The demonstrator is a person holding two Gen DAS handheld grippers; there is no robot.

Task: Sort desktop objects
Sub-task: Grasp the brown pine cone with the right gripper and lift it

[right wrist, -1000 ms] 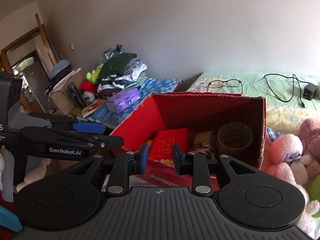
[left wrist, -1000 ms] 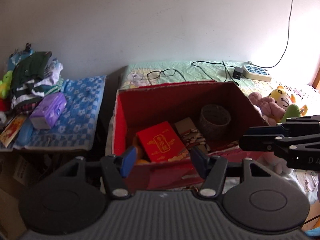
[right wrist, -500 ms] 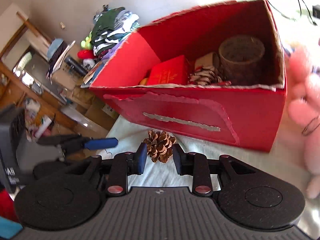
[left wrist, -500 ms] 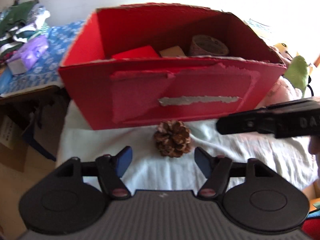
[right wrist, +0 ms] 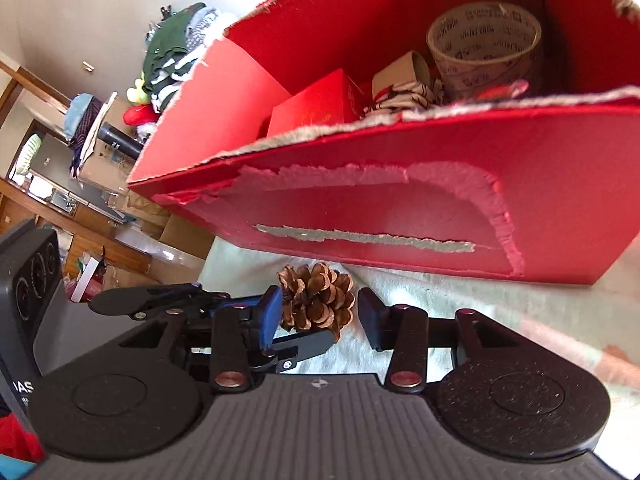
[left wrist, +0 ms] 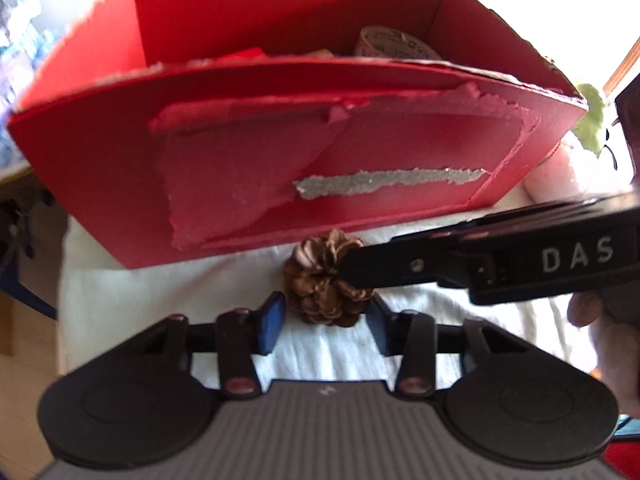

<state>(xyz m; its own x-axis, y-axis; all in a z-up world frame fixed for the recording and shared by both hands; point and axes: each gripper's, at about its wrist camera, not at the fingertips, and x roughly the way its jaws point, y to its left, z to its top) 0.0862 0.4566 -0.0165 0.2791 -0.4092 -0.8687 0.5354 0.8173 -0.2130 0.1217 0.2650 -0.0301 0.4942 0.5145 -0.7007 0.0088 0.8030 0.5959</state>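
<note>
- 2 grippers converge on 1 pine cone, low centre of both wrist views, lying on the white cloth just in front of the red box.
- Left gripper: jaws apart, cone at the mouth, not clamped.
- Right gripper: jaws apart, cone between the blue pads; left view shows its finger overlapping the cone's right side, contact uncertain.
- Judgement: only 1 gripper should close. Centre the cone between the pads and squeeze gently; scales look brittle and the shape is likely to roll.
- Other gripper should back off first; the fingers crowd each other at the cone.
- Box front wall rises directly behind the cone; the lift must clear its torn top edge.
- Box holds a tape roll upper right and a red packet at centre; open room seems left of the packet.
</note>
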